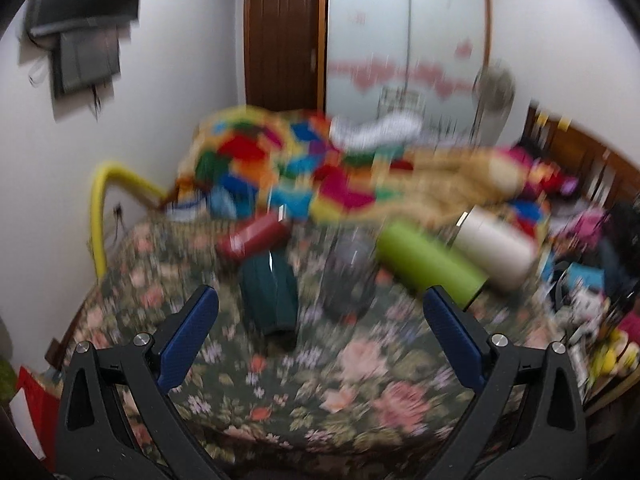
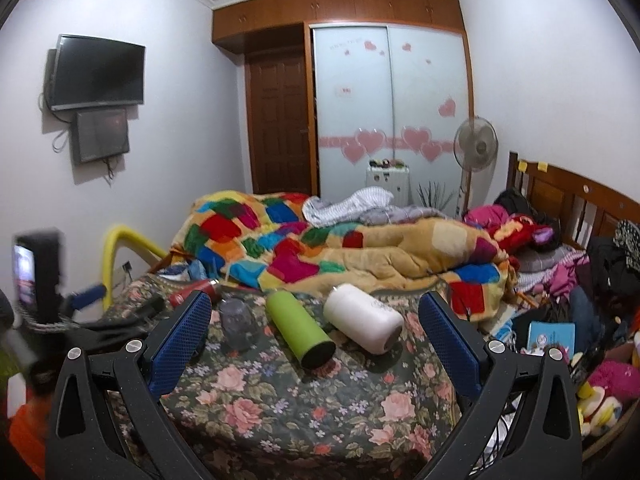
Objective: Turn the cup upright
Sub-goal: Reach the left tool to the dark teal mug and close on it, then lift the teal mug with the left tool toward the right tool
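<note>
My left tongs (image 1: 320,312) sit spread wide at the bottom of the left wrist view, blue pads apart and nothing between them. That whole view is smeared with blur. Just above the gap, at mid-frame, I see a dark teal cup (image 1: 270,296) on the floral bedspread (image 1: 320,392), and to its right a clear grey glass (image 1: 348,280); the blur keeps me from telling how either of them stands. A red bottle (image 1: 252,236) lies on its side above and left of the teal cup. A green bottle (image 1: 430,266) lies on its side right of centre, with a white bottle (image 1: 494,246) lying just beside it further right.

My right tongs (image 2: 316,314) are also spread wide, holding nothing, low in the right wrist view, which is sharp. Between the pads, the green bottle (image 2: 300,326) lies on its side at centre with its dark end toward me, and the white bottle (image 2: 364,316) lies just to its right. The grey glass (image 2: 238,322) stands left of centre, next to my left pad. The red bottle (image 2: 192,292) peeks out above that pad. A patchwork quilt (image 2: 320,248) is heaped across the middle of the frame behind them. At the left edge a blurred black shape with a blue-padded finger is my left tongs (image 2: 86,296).
</note>
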Demonstrator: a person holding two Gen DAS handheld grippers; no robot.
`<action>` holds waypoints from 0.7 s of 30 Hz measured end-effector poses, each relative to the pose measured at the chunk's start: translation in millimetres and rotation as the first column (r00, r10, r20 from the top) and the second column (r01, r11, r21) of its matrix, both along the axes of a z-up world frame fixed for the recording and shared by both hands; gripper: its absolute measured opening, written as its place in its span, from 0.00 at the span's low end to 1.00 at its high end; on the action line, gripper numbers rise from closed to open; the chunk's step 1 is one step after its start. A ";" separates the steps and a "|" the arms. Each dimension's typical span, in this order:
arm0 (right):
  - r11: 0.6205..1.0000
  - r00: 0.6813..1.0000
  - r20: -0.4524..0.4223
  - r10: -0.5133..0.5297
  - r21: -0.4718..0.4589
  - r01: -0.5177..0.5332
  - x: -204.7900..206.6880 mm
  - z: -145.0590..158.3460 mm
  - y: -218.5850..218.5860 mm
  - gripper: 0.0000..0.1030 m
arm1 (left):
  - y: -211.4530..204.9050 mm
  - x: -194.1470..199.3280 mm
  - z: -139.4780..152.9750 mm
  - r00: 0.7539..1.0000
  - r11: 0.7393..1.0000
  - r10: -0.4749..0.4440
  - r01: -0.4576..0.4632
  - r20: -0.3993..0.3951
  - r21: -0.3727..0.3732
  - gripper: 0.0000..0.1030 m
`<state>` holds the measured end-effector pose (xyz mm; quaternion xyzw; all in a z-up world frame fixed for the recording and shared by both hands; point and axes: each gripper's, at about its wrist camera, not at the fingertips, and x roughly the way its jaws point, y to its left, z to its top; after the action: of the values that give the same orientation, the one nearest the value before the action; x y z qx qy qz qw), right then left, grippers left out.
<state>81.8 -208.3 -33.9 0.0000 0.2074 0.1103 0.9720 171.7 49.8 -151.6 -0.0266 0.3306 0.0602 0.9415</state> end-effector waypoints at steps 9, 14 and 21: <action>0.999 0.994 -0.098 -0.042 -0.005 0.042 31.7 -22.2 -11.8 1.00 | 41.4 68.6 -78.7 0.974 0.995 0.096 -0.102 -0.205 -0.021 0.95; 0.999 0.989 -0.143 -0.044 -0.005 0.043 46.2 -35.0 -11.6 1.00 | 54.4 98.7 -101.7 0.959 0.992 0.102 -0.118 -0.263 -0.046 0.88; 0.999 0.984 -0.171 -0.050 -0.019 0.048 56.5 -42.8 -11.6 1.00 | 65.9 126.1 -124.0 0.942 0.987 0.130 -0.153 -0.309 -0.052 0.76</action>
<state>138.3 -219.9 -76.7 0.0076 0.2910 0.0845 0.9530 297.8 115.7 -275.6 -0.0762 0.4709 0.1184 0.8709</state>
